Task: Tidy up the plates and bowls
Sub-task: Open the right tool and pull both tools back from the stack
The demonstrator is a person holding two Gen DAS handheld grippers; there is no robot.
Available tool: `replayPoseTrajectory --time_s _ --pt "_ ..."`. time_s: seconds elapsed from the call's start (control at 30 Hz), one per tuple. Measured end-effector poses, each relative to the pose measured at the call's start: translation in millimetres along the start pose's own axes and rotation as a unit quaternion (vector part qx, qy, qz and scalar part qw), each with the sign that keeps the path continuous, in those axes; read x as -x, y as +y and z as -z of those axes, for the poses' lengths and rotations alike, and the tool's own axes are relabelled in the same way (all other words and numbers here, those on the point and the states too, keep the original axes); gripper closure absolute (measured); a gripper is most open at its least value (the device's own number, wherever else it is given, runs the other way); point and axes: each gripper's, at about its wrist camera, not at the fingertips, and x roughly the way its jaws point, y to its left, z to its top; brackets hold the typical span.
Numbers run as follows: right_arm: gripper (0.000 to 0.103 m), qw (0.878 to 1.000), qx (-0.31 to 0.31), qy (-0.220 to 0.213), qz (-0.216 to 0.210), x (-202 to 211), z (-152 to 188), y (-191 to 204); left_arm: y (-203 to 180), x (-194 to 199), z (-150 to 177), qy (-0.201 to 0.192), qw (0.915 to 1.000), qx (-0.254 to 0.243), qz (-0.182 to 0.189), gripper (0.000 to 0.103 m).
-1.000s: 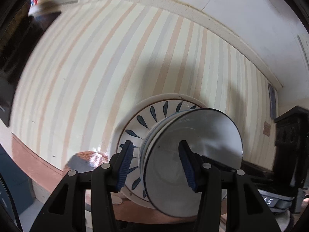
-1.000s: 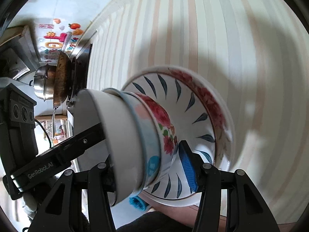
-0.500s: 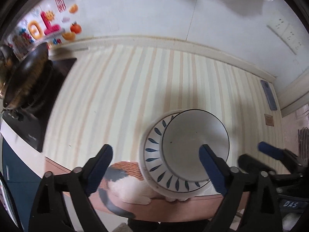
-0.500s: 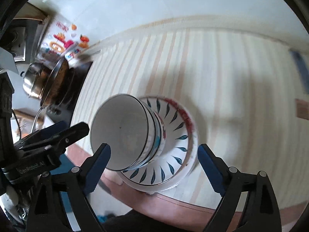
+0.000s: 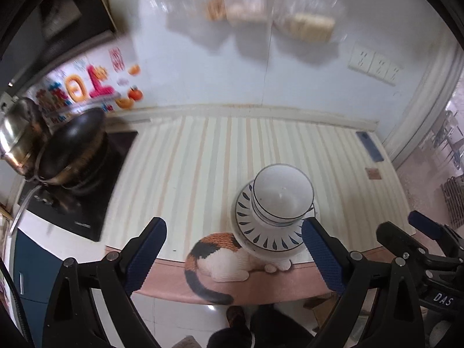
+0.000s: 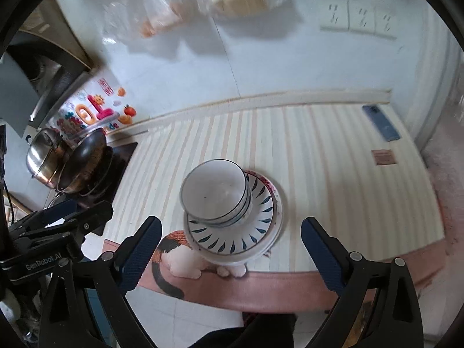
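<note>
A stack of white bowls with thin blue rims (image 5: pixel 283 192) (image 6: pixel 214 192) stands on stacked plates with blue leaf marks (image 5: pixel 261 237) (image 6: pixel 232 239) near the front edge of the striped mat. My left gripper (image 5: pixel 233 253) is open and empty, held back and above the stack. My right gripper (image 6: pixel 230 249) is open and empty, also pulled back in front of the stack. The right gripper shows at the right of the left wrist view (image 5: pixel 420 240); the left gripper shows at the left of the right wrist view (image 6: pixel 58 223).
The striped mat (image 5: pixel 203 159) has a pink front border with a cat picture (image 5: pixel 220 258). A black cooktop (image 5: pixel 87 185) with a wok (image 5: pixel 72 148) and steel pot (image 6: pixel 43 156) lies left. A phone (image 6: pixel 381 123) and small card (image 6: pixel 382 156) lie at the right. Bags hang on the wall.
Both grippers opened off the bowl stack and pulled back and up. The bowls, tilted a second ago, now stand upright on the plates.
</note>
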Motion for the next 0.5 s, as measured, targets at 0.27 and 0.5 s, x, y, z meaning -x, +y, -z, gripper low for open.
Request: replayPoseTrajectory --time_s 0.27,0.5 --pt "0.001 0.995 0.030 -0.089 0.031 108.5 36.8 37.8 4.9 76.4 31.7 -0.068 0.9976 0.011 -0.009 0.000" --pt "0.001 0.990 0.052 -0.121 0.040 157.9 69.9 54.4 1.5 120.5 63.3 -0.096 0.9949 0.014 -0.027 0.000"
